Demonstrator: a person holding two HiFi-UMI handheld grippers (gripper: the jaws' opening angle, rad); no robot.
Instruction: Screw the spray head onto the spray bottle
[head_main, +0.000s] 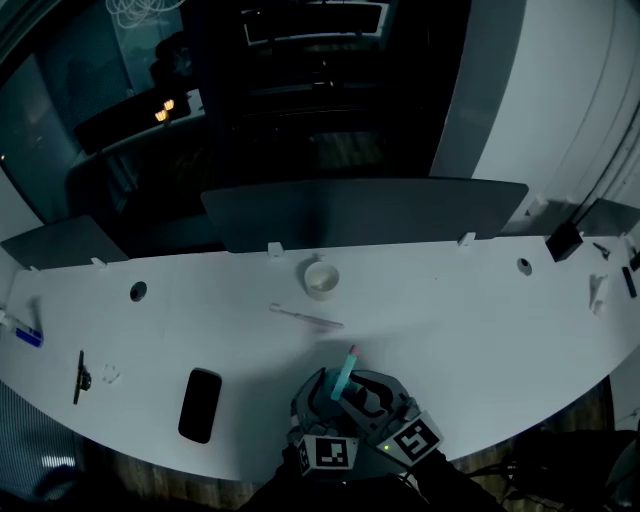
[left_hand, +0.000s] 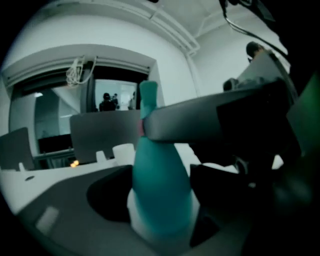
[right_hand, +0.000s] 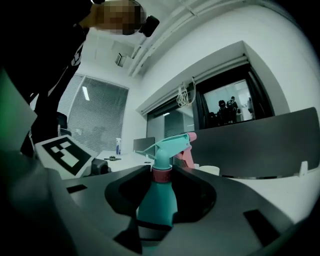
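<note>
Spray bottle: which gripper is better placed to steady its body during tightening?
Probably left: the left gripper's jaws flank the spray bottle's wide lower body, while the right gripper sits higher, by the pink collar.

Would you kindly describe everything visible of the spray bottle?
The spray bottle is teal plastic, narrowing to a pink collar that carries a teal spray head with a pink nozzle. It stands upright near the table front edge, gripped at its body by the right gripper, with the left gripper jaws either side of it.
</note>
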